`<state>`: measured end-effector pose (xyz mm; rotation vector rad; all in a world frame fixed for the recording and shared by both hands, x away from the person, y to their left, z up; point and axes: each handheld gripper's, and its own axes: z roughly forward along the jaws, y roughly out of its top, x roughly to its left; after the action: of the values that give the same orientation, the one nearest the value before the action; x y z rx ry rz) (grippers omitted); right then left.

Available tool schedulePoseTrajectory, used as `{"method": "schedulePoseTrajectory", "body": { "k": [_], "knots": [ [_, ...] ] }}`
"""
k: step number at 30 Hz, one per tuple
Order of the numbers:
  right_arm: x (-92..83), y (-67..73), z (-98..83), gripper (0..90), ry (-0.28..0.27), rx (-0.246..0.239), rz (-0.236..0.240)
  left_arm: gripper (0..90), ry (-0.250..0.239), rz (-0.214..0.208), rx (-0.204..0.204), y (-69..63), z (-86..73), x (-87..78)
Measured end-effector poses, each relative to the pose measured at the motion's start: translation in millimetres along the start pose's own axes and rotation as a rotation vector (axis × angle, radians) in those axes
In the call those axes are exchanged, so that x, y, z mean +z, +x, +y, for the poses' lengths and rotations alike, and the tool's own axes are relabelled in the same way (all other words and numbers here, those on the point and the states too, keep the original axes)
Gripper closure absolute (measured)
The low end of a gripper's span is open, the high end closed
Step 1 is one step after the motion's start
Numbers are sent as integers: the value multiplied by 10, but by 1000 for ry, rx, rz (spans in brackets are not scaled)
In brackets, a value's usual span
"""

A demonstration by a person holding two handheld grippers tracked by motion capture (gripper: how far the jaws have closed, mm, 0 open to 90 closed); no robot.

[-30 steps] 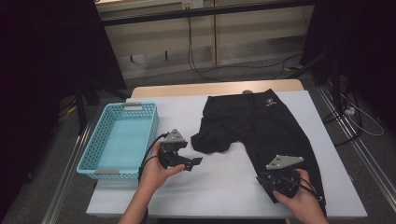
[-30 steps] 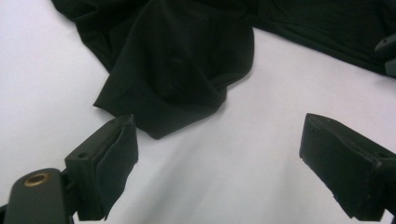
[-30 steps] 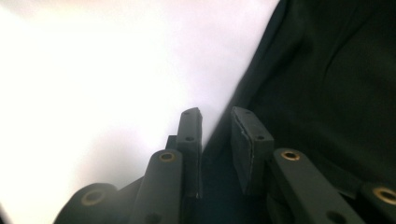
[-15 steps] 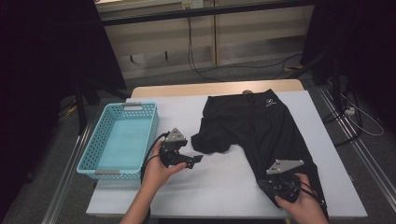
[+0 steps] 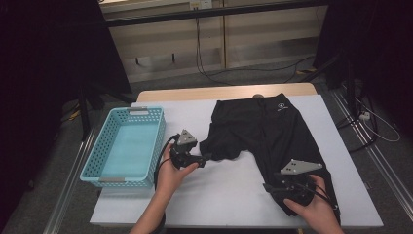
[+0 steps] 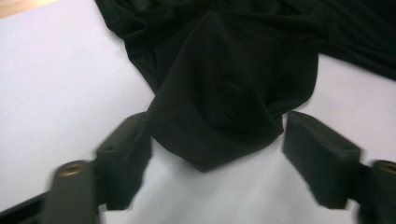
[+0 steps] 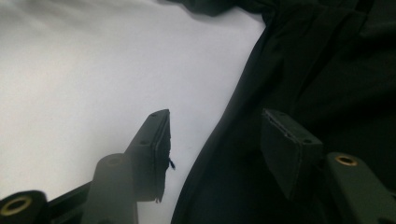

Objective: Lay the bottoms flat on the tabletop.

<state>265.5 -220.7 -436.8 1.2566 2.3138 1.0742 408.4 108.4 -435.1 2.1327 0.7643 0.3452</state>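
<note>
Starting at the left edge of the white table, a light blue plastic basket with a lattice wall sits with its long side running away from the person. Just right of it, the left hand holds the left gripper, which points to the right, level with the table, at the near tip of a black garment. In the left gripper view the bunched tip of that garment lies between the two jaws; the left jaw looks to be at the cloth's edge, though blur leaves contact unclear, while the right jaw stands off with white table showing in the gap. These jaws have just been closing, yet they are apart and not clamped on the cloth.

The garment spreads from the far middle of the table toward the near right corner, a small white logo near its far end.

Farther right, the right hand rests on the garment's near leg with the right gripper aimed left. In the right gripper view its jaws straddle the garment's edge: one over bare table, one over black cloth. They have just been opening and stand apart, pinching nothing.
</note>
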Motion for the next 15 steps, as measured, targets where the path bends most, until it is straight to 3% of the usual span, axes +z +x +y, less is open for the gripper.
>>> {"method": "schedulePoseTrajectory", "body": {
  "k": [6,10,15],
  "knots": [
    [19,-5,27,401,-20,2,-2,579,10,-32,67,-85,8,110],
    [30,3,32,401,-22,0,0,606,24,-54,81,-145,1,176],
    [61,21,40,393,-18,-8,8,731,66,-85,90,-179,-54,290]
  ]
}}
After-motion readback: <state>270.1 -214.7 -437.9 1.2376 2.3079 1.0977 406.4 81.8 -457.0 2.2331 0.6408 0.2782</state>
